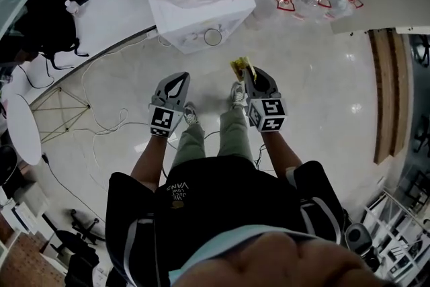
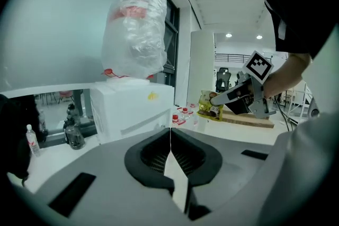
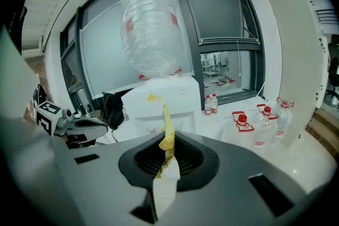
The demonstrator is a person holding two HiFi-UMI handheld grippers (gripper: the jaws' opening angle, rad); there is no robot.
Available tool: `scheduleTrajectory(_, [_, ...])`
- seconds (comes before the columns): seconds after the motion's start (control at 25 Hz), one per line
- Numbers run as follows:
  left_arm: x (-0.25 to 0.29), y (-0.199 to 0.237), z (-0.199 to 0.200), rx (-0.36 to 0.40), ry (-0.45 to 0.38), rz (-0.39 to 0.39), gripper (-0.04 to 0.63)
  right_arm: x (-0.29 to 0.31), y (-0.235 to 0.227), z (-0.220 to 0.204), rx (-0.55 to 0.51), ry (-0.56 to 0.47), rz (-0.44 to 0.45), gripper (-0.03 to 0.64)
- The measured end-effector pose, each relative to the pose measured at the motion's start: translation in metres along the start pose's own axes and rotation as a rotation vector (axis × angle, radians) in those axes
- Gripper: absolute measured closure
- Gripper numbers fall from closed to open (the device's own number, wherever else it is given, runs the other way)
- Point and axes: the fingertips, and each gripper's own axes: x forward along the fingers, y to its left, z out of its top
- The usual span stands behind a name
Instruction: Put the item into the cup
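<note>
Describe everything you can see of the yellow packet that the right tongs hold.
The small yellow packet of crinkled glossy plastic carries dark print on its broad face. The right tongs are shut on one end, and the rest sticks out past their tips. Their own view shows it edge-on, a thin upright strip. Only the tongs touch it; it hangs over the pale shiny floor.

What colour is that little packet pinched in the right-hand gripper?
Yellow packet, with some darker print; the left gripper view shows its face best.
</note>
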Motion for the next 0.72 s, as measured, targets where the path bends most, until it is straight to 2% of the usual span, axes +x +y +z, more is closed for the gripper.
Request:
scheduleTrajectory(0.24, [0.054,0.021,-0.069,-0.011,0.061,0.017,0.575,0.067,-0.014,-0.031,-0.051,0.035,0.031,0.558])
scheduleTrajectory(0.4, [0.079,0.029,-0.109,-0.025,0.077,0.027,0.575,0.099,-0.023,-0.057,-0.096,0.061,0.021,0.558])
scheduleTrajectory(0.72, [0.114,0.051,-0.160,0.003,0.115,0.044,0.574,0.163,-0.034,-0.090,-0.257,0.085,0.018,0.558])
